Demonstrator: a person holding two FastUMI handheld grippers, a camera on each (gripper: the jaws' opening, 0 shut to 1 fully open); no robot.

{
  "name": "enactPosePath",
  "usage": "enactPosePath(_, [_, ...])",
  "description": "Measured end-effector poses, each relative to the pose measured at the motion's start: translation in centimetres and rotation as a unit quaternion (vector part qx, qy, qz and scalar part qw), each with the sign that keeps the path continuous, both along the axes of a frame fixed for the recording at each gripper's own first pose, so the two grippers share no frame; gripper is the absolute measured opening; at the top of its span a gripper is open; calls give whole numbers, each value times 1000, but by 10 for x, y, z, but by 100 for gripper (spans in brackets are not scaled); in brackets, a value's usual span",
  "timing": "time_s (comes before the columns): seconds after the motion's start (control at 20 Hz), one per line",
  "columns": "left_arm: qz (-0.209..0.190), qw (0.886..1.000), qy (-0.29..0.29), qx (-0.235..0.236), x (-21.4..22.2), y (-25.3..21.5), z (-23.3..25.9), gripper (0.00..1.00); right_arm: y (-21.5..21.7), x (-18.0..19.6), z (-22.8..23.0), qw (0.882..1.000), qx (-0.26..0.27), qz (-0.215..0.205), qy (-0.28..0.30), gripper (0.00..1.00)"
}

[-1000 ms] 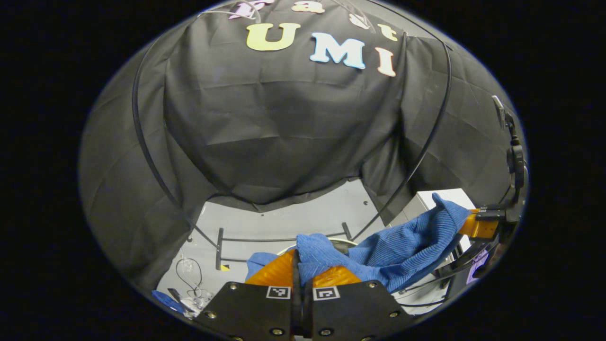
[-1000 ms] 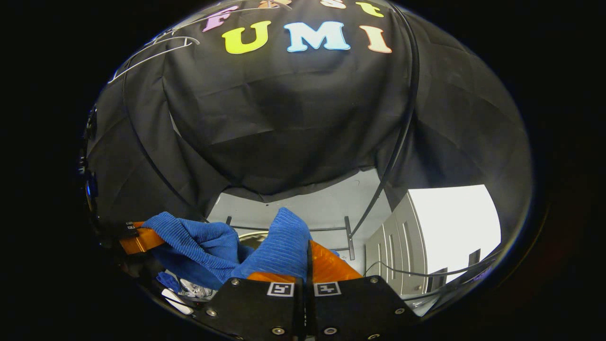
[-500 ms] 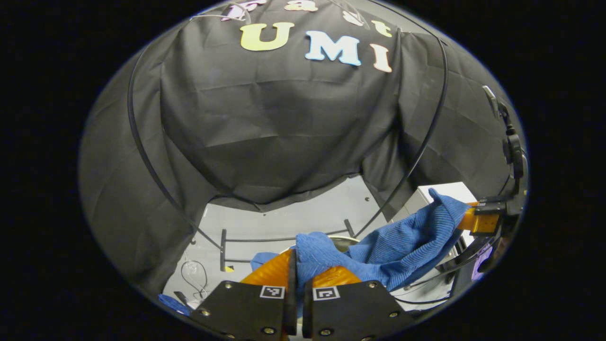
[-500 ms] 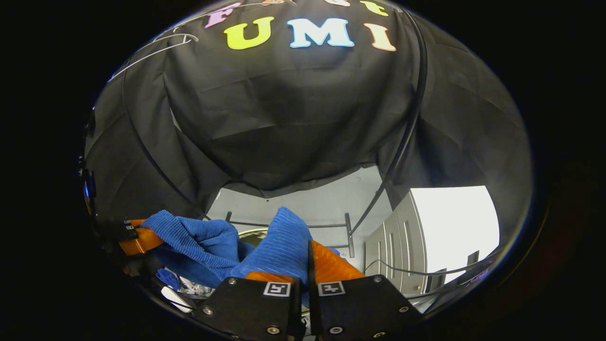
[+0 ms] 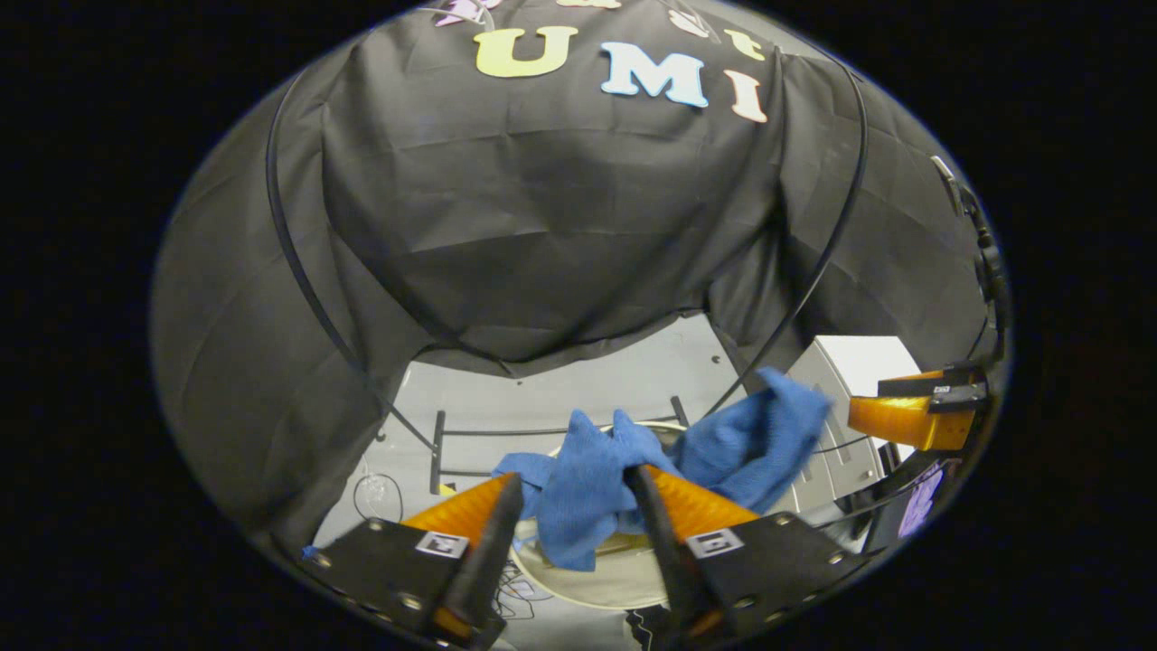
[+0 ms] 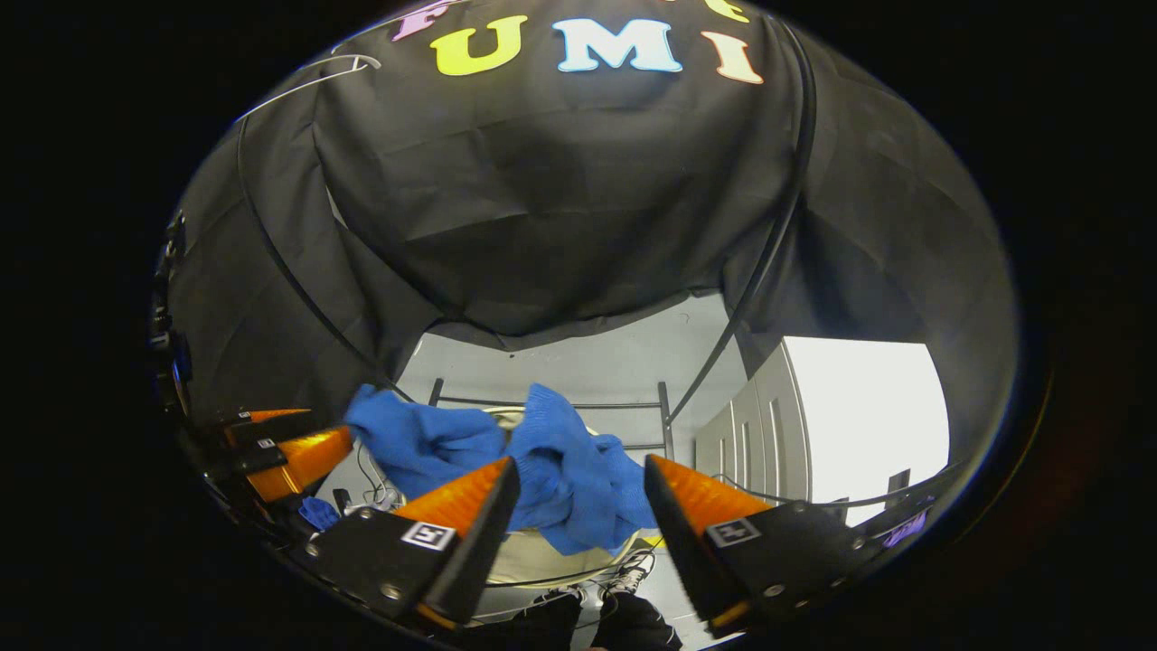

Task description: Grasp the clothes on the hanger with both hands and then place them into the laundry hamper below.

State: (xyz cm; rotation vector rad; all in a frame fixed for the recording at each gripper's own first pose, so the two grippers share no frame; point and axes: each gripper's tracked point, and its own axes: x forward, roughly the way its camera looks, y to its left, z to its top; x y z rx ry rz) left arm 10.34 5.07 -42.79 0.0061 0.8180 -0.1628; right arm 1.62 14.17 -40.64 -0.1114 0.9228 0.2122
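**Let the blue cloth drop into the hamper**

You are at the letting-go step. Both claws are spread wide, and the blue cloth (image 5: pixel 587 493) is loose between them, bunched up and hanging just above the round laundry hamper (image 5: pixel 597 579) below.

To do this step well, keep both claws wide and hold your hands steady over the hamper. Let the cloth fall straight down by itself. Watch the part of the cloth that sticks out toward the right side, because it may catch on the rim. If it hangs over the edge, nudge it in.

Your left claw (image 5: pixel 571 493) is open, and its 2 fingers sit on each side of the cloth. The cloth seems to brush the inner side of 1 finger, but nothing is pinching it. Your right claw (image 6: pixel 578 484) is open wide too. The cloth (image 6: pixel 542 470) sits in the gap between its fingers, and I cannot tell if it touches them.
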Motion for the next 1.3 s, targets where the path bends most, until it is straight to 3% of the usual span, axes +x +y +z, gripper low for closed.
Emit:
enactPosePath(0.05, [0,1000,-3,7,-2,4,2,86,-2,1,4,1000,-2,-3,-4,95])
enactPosePath(0.1, [-1,1000,-6,14,-2,5,5,95,-3,3,8,1000,-4,-4,-10,95])
enactPosePath(0.45, [-26,998,-58,22,3,-21,65,95,-25,12,64,997,-1,-20,-71,95])
enactPosePath(0.85, [-33,985,-163,38,6,-89,204,95,-87,32,143,987,48,-46,-145,95])
enactPosePath(1.1, [11,970,-236,52,0,-140,295,94,-138,57,197,974,74,-39,-210,94])
enactPosePath(1.3, [71,947,-309,50,-21,-166,375,94,-165,66,238,951,120,-21,-283,94])
